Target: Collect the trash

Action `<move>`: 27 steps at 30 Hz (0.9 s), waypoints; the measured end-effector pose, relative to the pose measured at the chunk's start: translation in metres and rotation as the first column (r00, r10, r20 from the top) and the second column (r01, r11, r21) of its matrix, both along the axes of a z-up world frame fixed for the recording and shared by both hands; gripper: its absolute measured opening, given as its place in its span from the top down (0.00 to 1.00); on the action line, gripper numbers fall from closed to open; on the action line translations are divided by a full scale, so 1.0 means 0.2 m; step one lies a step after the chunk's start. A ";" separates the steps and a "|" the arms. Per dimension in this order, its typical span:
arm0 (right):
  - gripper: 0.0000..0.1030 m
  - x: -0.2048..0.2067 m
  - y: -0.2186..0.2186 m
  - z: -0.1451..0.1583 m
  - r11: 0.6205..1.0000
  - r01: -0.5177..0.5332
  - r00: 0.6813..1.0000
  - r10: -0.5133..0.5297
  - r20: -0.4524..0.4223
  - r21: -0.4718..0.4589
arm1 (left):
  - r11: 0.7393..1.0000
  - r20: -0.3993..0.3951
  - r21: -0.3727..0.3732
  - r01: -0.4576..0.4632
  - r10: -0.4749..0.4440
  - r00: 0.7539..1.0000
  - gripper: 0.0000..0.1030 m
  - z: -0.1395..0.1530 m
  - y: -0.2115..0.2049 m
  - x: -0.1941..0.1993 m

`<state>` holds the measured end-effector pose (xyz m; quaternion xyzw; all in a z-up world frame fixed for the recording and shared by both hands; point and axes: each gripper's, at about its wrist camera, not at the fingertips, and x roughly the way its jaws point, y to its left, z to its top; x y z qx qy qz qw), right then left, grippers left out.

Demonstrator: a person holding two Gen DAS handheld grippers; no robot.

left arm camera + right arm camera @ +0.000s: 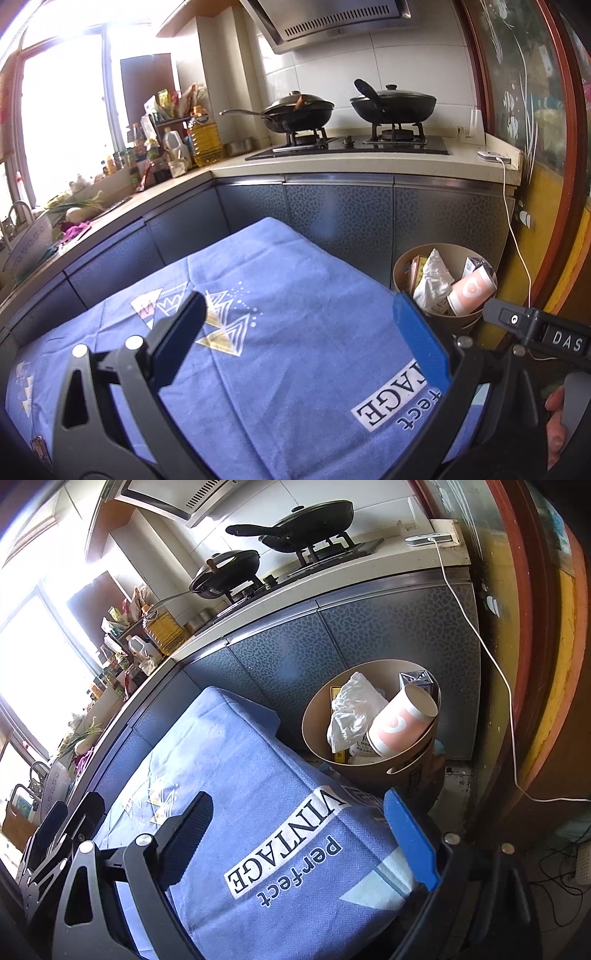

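Observation:
A round tan trash bin (400, 266) (314, 716) stands on the floor beside the table's far right corner. It holds a pink and white paper cup (471, 291) (400, 722), crumpled white plastic (432, 280) (351, 709) and small cartons. My left gripper (295, 328) is open and empty over the blue tablecloth (280, 295). My right gripper (299, 816) is open and empty above the cloth's "perfect VINTAGE" print (284, 845), just short of the bin. The left gripper also shows at the left edge of the right wrist view (62, 830).
Grey cabinets (332, 210) run behind the table under a counter with a gas hob and two black pans (299, 110) (393, 103). Bottles and an oil jug (205, 136) crowd the counter corner. A white cable (491, 657) hangs by the red door frame (535, 627).

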<state>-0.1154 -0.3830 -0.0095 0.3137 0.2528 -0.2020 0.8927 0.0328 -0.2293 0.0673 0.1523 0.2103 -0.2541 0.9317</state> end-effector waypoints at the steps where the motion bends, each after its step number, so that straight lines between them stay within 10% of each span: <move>1: 0.11 0.00 0.00 0.00 1.000 -0.002 1.000 0.002 0.000 -0.001 | 1.000 -0.008 0.000 0.003 -0.003 1.000 0.06 0.00 0.00 0.01; 27: 0.11 0.02 0.05 0.01 1.000 -0.021 1.000 0.021 -0.008 0.002 | 0.999 -0.111 -0.042 0.015 -0.020 0.994 0.06 -0.03 0.03 0.06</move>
